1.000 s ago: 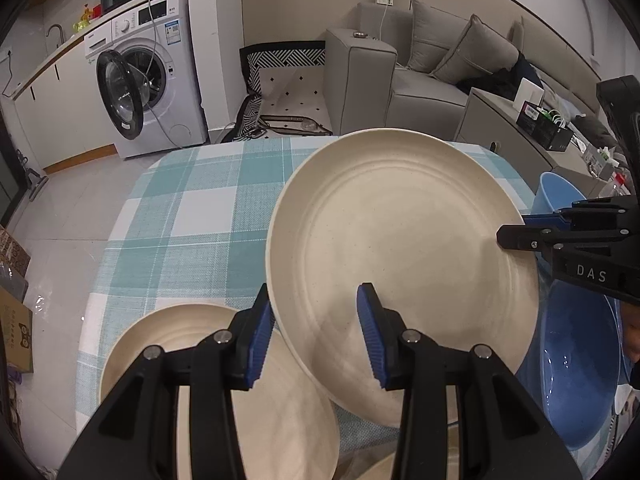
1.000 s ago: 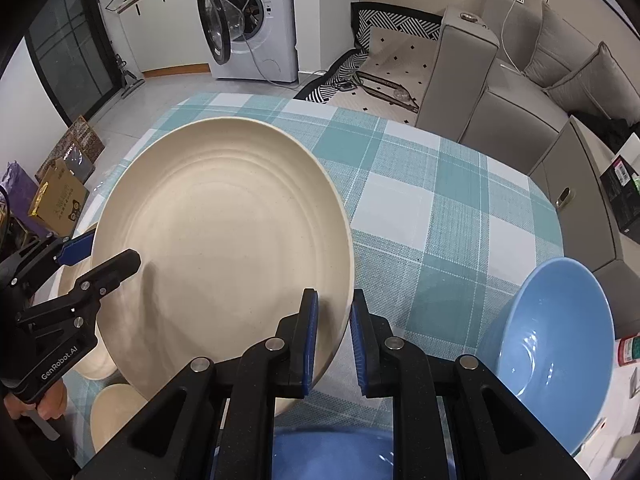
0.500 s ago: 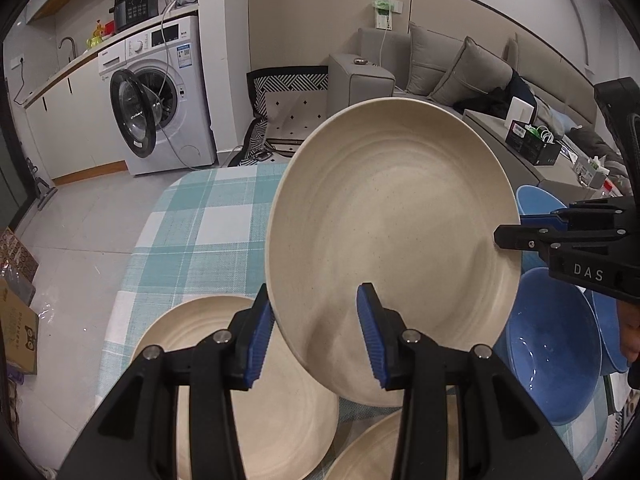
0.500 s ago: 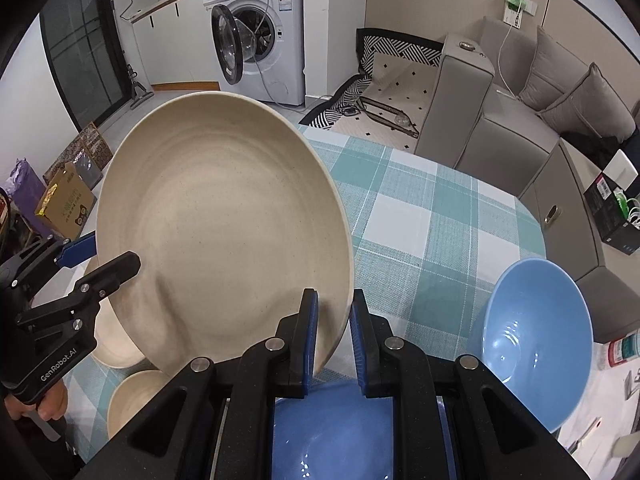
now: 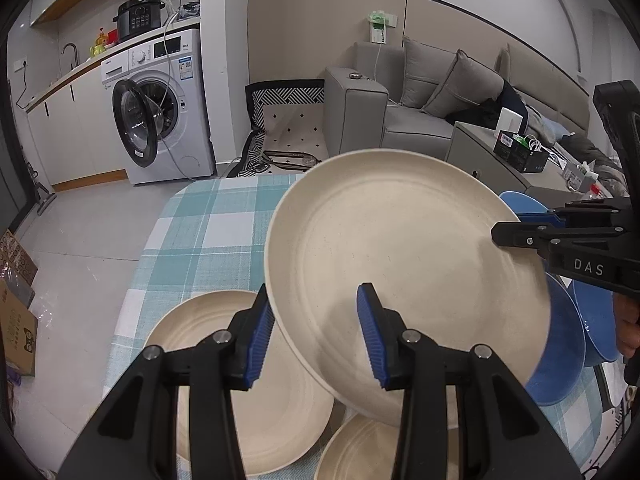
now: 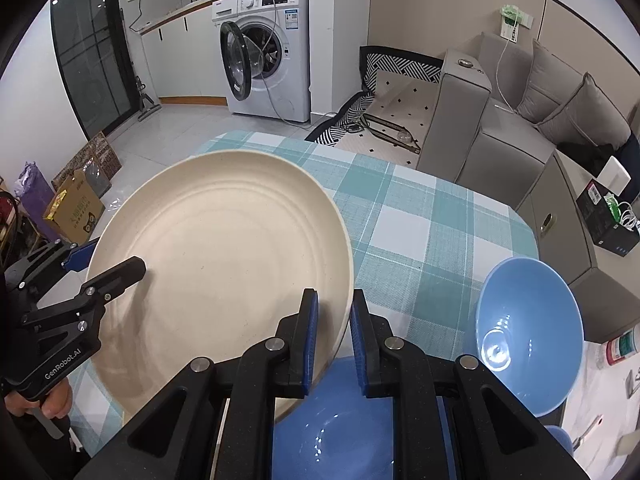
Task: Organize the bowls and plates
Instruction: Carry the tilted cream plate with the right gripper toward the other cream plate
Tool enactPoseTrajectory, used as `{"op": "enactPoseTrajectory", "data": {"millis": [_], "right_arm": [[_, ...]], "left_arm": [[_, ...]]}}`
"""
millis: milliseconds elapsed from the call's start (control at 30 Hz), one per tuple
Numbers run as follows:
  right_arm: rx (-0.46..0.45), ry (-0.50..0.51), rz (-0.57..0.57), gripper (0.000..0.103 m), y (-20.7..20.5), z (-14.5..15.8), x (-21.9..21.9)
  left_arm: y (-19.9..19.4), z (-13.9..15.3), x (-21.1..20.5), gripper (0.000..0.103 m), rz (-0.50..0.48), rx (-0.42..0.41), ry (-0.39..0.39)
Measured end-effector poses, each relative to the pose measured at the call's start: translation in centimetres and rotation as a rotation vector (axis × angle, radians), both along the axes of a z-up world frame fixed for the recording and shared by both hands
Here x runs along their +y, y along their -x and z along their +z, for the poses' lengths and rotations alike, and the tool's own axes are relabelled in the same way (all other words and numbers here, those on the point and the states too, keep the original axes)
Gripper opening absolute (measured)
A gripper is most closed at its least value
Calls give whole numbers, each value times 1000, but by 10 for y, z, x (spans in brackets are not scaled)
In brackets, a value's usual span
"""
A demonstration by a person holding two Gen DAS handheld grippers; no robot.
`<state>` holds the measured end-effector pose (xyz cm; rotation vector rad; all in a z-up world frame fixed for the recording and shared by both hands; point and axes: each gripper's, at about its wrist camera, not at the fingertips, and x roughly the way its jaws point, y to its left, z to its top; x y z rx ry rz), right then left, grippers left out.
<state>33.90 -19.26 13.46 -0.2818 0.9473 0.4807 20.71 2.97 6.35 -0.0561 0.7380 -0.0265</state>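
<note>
Checked teal-and-white tablecloth (image 6: pixel 420 216) covers the table. Under the raised plate on the left side: two cream plates, one flat on the cloth (image 5: pixel 256 396), another (image 5: pixel 360 448) partly under the raised one at the bottom edge. On the right side: blue bowl (image 6: pixel 528 340) tilted on its side, mouth toward the camera, and a second blue bowl (image 6: pixel 336 424) directly below the right gripper. Background: washing machine (image 6: pixel 268 52) with door open, grey sofa (image 6: pixel 516 120), patterned mat (image 6: pixel 392 92), cardboard boxes (image 6: pixel 72 208) on the floor.

Large cream plate (image 6: pixel 224 276) is up off the table, tilted, held between both tools. Right gripper (image 6: pixel 331 336) is clamped narrow on the plate's right rim, pads on both faces. Left gripper (image 5: pixel 316 336) sits on the opposite rim, jaws partly open; outer pad is against the rim's underside, inner pad above the plate's face, pad contact there not clear. A hand (image 6: pixel 52 400) grips the left tool's handle.
</note>
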Motion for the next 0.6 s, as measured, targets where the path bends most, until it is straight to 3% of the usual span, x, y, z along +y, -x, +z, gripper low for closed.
{"op": "enactPoseTrajectory", "data": {"millis": [600], "right_arm": [[-64, -44, 46, 16, 54, 27, -2]], "left_arm": [[47, 18, 5, 40, 10, -65, 2]]}}
